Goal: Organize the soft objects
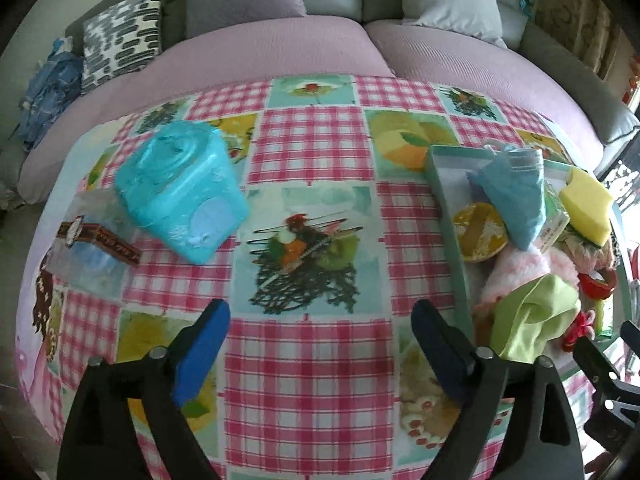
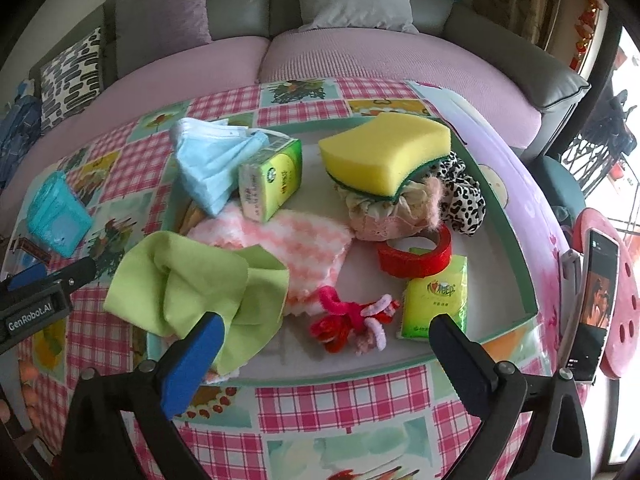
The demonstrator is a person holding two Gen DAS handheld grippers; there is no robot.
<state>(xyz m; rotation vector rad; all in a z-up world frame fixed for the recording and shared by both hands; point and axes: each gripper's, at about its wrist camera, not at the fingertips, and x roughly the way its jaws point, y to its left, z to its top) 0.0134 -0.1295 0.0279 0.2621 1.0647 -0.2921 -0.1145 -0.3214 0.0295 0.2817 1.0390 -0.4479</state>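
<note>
A shallow teal tray point(image 2: 516, 240) on the checked tablecloth holds a lime cloth point(image 2: 192, 280), a pink-white fluffy towel point(image 2: 304, 240), a yellow sponge point(image 2: 388, 148), blue face masks point(image 2: 212, 160), two green tissue packs point(image 2: 272, 176), a red tape roll point(image 2: 416, 256), scrunchies point(image 2: 464, 196) and a red-pink yarn bundle point(image 2: 352, 320). My right gripper point(image 2: 326, 326) hangs open over the tray's front edge, its left finger over the lime cloth, gripping nothing. My left gripper point(image 1: 320, 316) stands open over bare tablecloth, left of the tray point(image 1: 444, 200). A blue wipes pack point(image 1: 180, 192) lies further left.
A clear box with a brown band point(image 1: 92, 240) sits beside the wipes pack. A purple sofa with cushions point(image 1: 280, 48) runs behind the table. A phone on a stand point(image 2: 596, 300) and a pink stool point(image 2: 624, 292) stand at the right.
</note>
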